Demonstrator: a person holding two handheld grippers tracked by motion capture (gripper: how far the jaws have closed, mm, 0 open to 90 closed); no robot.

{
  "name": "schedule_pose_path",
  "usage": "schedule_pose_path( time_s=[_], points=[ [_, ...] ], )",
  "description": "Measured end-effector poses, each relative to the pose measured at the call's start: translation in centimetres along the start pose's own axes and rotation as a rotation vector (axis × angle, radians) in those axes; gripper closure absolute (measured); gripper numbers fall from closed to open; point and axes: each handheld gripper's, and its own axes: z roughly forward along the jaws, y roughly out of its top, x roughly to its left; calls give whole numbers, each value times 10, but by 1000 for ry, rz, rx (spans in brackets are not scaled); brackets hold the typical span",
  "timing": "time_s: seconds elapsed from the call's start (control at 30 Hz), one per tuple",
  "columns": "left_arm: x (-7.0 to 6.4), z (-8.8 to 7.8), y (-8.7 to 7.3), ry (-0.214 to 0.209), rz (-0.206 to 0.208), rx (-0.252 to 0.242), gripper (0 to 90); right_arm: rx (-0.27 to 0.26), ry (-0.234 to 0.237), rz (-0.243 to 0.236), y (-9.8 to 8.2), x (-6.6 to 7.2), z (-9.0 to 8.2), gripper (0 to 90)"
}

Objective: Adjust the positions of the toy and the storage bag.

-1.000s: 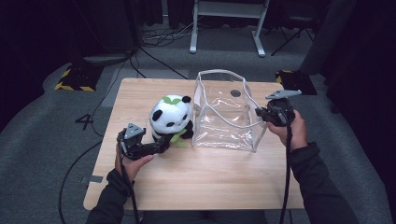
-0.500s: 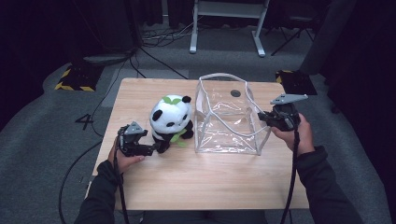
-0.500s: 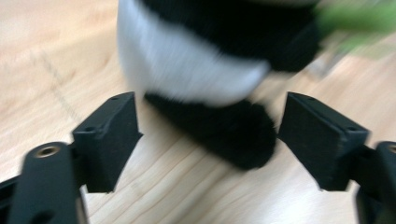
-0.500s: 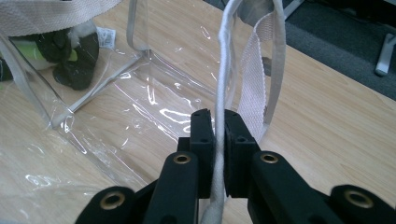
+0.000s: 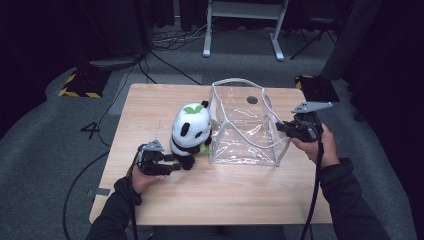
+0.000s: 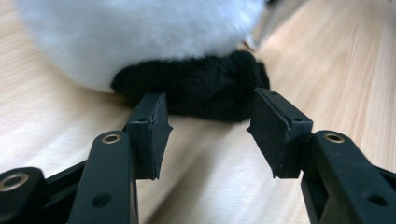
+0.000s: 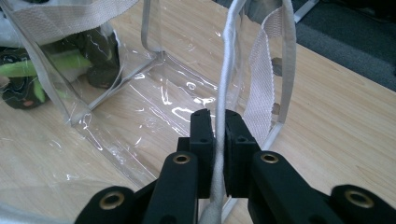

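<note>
A black-and-white plush panda (image 5: 191,131) with a green leaf on its head sits upright mid-table, against the left wall of a clear plastic bag (image 5: 245,125). My left gripper (image 5: 176,167) lies low on the table and points at the panda's black foot (image 6: 196,88). Its jaws have just been closing, and the pads (image 6: 149,126) still stand apart with the foot at their tips, unpinched. My right gripper (image 5: 281,127) is shut on the bag's white-trimmed right rim (image 7: 229,60), which runs up between its jaws (image 7: 217,116). The panda (image 7: 28,70) shows through the bag's wall.
The wooden table (image 5: 240,200) has bare room along its near edge. A dark round spot (image 5: 252,100) sits behind the bag. Cables and a yellow-black striped floor plate (image 5: 80,85) lie beyond the table's far left corner.
My left gripper has sunk to the tabletop and slid in toward the panda's foot. The right gripper keeps its hold on the bag's rim and has hardly moved.
</note>
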Motion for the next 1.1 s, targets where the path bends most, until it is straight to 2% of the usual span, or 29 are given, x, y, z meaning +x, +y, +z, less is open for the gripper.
schedule_pose_path(
  time_s=[0.03, 0.17, 0.33, 0.4, 0.47, 0.57, 0.67, 0.77, 0.87, 0.97, 1.03, 1.1],
  points=[
    [-10, 5, 1, -8, 12, 7, 471, 0, 2, 2, -1, 0, -1, 844],
    [-22, 17, 5, -11, 11, 2, 472, 1, 4, 5, -2, 2, -3, 849],
    [-39, 33, 15, -5, 44, 16, 467, 7, 10, 8, -4, 5, -7, 848],
    [-44, 34, 16, 1, 61, 21, 421, 8, 7, 6, -5, 6, -7, 843],
    [-48, 30, 16, 25, 80, 12, 387, 4, 0, 5, -6, 6, -9, 821],
    [-49, 21, 14, 33, 63, -19, 339, -12, -7, 9, -7, 5, -11, 783],
    [-52, 9, 13, 67, 71, -51, 294, -28, -6, 23, -9, 3, -13, 748],
    [-56, -1, 14, 104, 78, -89, 212, -42, -10, 37, -10, 1, -13, 703],
    [-59, -10, 21, 146, 66, -134, 166, -59, -36, 41, -9, 1, -15, 599],
    [-62, -21, 27, 182, 48, -187, 159, -83, -45, 52, -8, 0, -20, 491],
    [-64, -28, 34, 195, 32, -227, 159, -106, -42, 58, -8, -2, -25, 433],
    [-66, -32, 39, 226, 32, -257, 159, -144, -29, 67, -9, -4, -30, 360]
  ],
)
